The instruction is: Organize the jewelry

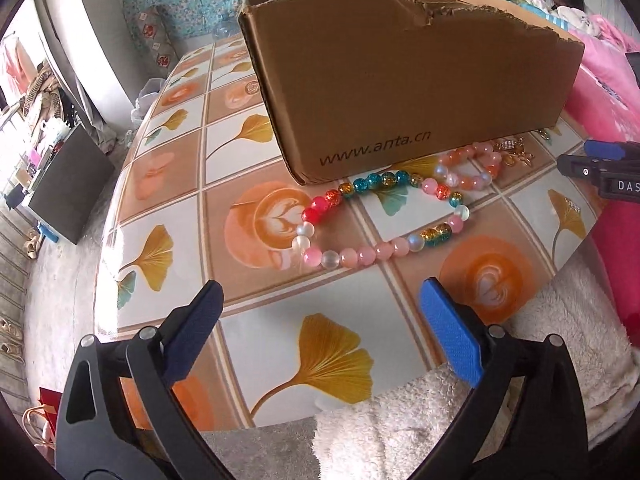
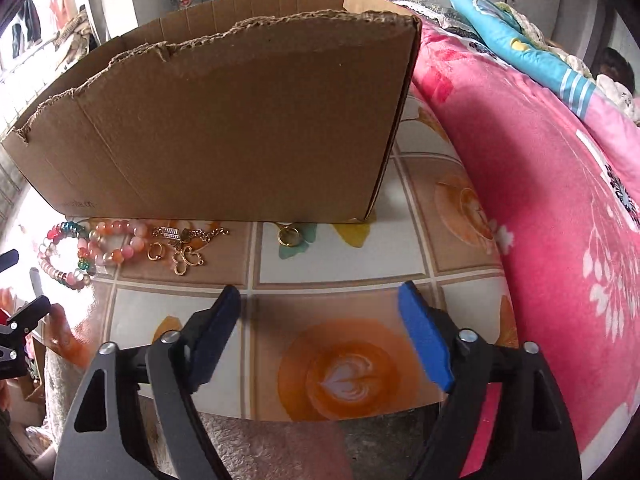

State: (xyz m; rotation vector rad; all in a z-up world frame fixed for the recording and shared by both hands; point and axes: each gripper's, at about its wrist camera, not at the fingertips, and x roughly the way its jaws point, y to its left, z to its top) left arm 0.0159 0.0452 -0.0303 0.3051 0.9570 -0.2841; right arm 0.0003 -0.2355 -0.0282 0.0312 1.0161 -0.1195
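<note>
Jewelry, pink, white and teal bead strands (image 1: pixel 384 216) plus gold-coloured trinkets (image 2: pixel 186 250), lies on our leaf-patterned surface (image 1: pixel 280 344) beside the torn brown cardboard box (image 1: pixel 408 80), both hand-held grippers (image 1: pixel 320 332) (image 2: pixel 320 340) spread wide, empty.

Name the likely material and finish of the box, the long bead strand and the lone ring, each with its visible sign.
Box: matte corrugated cardboard, fluted torn rim. Bead strand: probably glass or plastic, glossy, translucent. Ring: apparently gold-toned metal, shiny.
</note>
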